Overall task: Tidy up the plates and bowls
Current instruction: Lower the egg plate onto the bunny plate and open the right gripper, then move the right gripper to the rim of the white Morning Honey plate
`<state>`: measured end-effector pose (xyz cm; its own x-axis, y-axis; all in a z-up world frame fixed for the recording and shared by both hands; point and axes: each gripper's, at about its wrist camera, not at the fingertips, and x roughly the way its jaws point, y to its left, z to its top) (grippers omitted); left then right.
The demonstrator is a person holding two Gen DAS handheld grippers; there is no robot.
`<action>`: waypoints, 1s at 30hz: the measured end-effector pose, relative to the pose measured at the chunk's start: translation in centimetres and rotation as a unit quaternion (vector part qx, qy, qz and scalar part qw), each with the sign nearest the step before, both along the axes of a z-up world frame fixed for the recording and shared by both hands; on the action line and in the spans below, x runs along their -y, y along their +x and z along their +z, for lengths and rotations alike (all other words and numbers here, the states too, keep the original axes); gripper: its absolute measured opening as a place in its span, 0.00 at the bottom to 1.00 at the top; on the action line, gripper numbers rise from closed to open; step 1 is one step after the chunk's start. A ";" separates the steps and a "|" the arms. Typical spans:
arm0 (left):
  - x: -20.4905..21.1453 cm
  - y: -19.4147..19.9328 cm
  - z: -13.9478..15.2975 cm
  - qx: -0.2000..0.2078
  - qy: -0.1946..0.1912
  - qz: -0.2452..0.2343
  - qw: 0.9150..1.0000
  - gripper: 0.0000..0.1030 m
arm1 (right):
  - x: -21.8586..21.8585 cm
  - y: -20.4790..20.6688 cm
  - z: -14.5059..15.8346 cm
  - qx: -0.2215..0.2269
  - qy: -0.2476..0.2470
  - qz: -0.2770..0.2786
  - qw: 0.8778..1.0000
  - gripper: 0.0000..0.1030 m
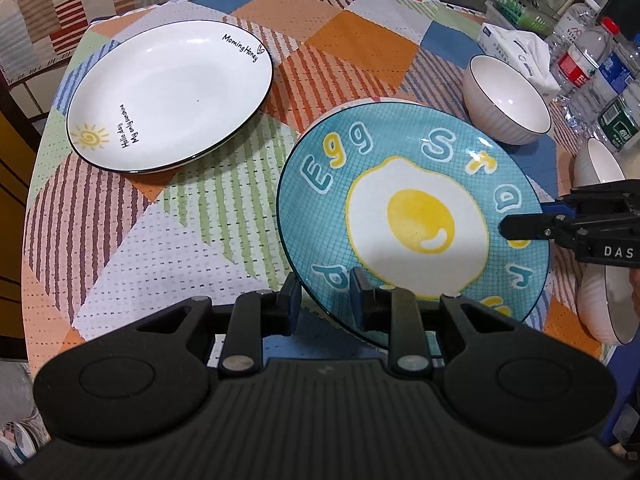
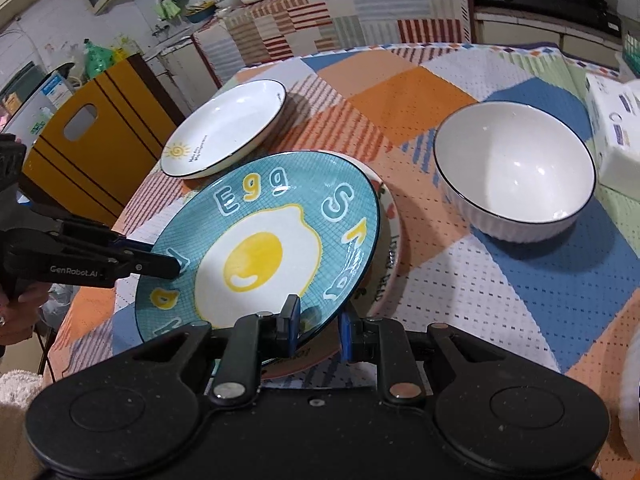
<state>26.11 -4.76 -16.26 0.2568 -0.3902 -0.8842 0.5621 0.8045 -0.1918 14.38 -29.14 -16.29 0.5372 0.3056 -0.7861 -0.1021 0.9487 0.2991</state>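
Note:
A blue plate with a fried egg picture (image 1: 416, 216) (image 2: 260, 248) is held tilted above the table by both grippers. My left gripper (image 1: 326, 300) is shut on its near rim; in the right wrist view it (image 2: 168, 266) clamps the plate's left rim. My right gripper (image 2: 318, 328) is shut on the plate's near rim; in the left wrist view it (image 1: 516, 230) clamps the right rim. Under the blue plate lies a pale plate with lettering (image 2: 390, 240). A white plate with a sun drawing (image 1: 168, 96) (image 2: 228, 128) lies at the far left. A white ribbed bowl (image 2: 516, 172) (image 1: 508, 100) stands to the right.
A patchwork cloth covers the round table (image 1: 200, 240). Two more white bowls (image 1: 600, 160) (image 1: 608, 304) stand at the right edge. A tissue box (image 1: 516, 48) (image 2: 616, 128) and several water bottles (image 1: 592, 60) are at the far right. A yellow chair (image 2: 88, 136) stands beside the table.

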 end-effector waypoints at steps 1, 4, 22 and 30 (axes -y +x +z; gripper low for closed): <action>0.1 0.0 0.0 0.004 0.003 -0.001 1.000 0.23 | 0.0 0.0 0.0 -0.003 0.001 -0.005 1.000 0.24; 0.5 0.0 0.0 0.007 0.012 0.001 1.000 0.24 | -0.5 0.3 0.1 -0.006 -0.009 -0.009 1.000 0.25; 0.8 0.8 -0.7 -0.030 0.005 -0.005 1.000 0.24 | -3.2 0.7 1.3 -0.048 -0.132 -0.011 0.990 0.36; 1.1 0.3 -0.6 -0.021 0.017 -0.010 1.000 0.24 | -4.1 1.1 0.3 -0.046 -0.190 -0.010 0.981 0.36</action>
<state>26.38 -5.89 -16.89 0.2114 -0.3635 -0.9073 0.5696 0.8001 -0.1878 15.44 -25.08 -16.03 0.4607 -0.0291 -0.8871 -0.0722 0.9949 -0.0702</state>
